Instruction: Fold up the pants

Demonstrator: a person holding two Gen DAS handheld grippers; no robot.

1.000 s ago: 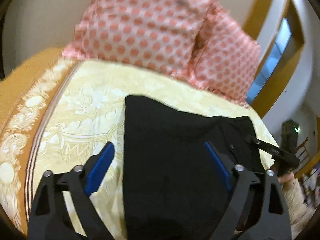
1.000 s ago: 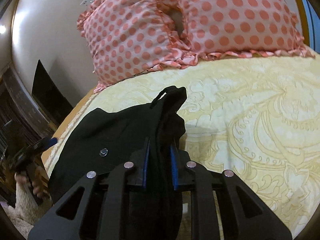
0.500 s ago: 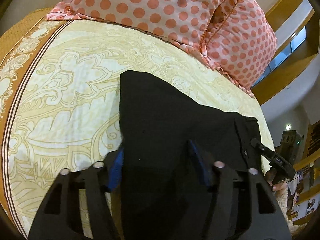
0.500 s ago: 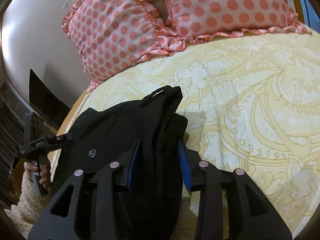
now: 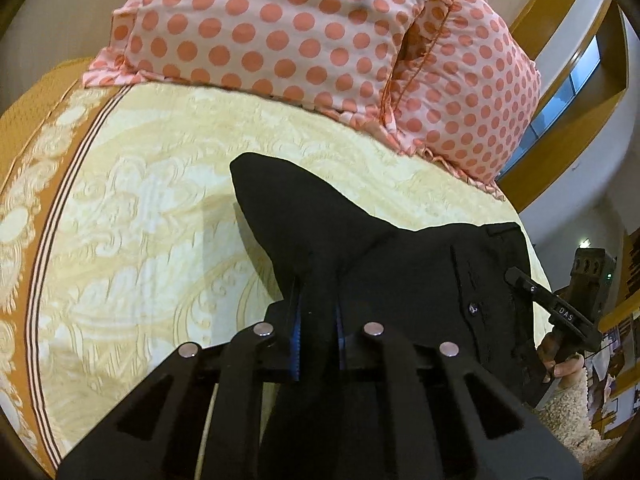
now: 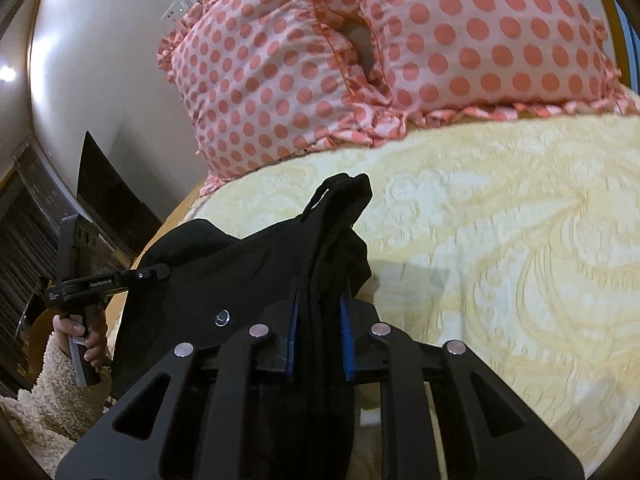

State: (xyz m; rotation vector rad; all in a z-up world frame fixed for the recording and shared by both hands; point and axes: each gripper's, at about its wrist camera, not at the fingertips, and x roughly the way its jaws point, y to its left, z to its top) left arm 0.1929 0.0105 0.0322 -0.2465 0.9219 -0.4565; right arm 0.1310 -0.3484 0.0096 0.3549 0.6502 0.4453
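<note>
Black pants (image 5: 400, 264) lie on a yellow patterned bedspread (image 5: 140, 220). My left gripper (image 5: 316, 292) is shut on a fold of the fabric, which rises to a point beyond its blue pads. In the right wrist view the pants (image 6: 248, 264) bunch at the waistband, with a belt loop and a metal button (image 6: 222, 317) showing. My right gripper (image 6: 320, 300) has this bunch between its blue pads, and its jaws are closing on it. Each gripper shows in the other's view: the right one (image 5: 516, 276) at the waistband, the left one (image 6: 164, 270) at the far edge.
Two pink pillows with coral dots (image 5: 280, 28) (image 6: 440, 40) lean at the head of the bed. An orange border (image 5: 48, 128) runs along the bedspread's left side. A hand in a fleecy cream sleeve (image 6: 76, 332) grips the left tool's handle. Dark furniture (image 6: 108, 200) stands beside the bed.
The left jaws went from wide apart to shut on the pants, and the fabric now stands up in a peak. The right jaws widened briefly, then narrowed on the waistband again.
</note>
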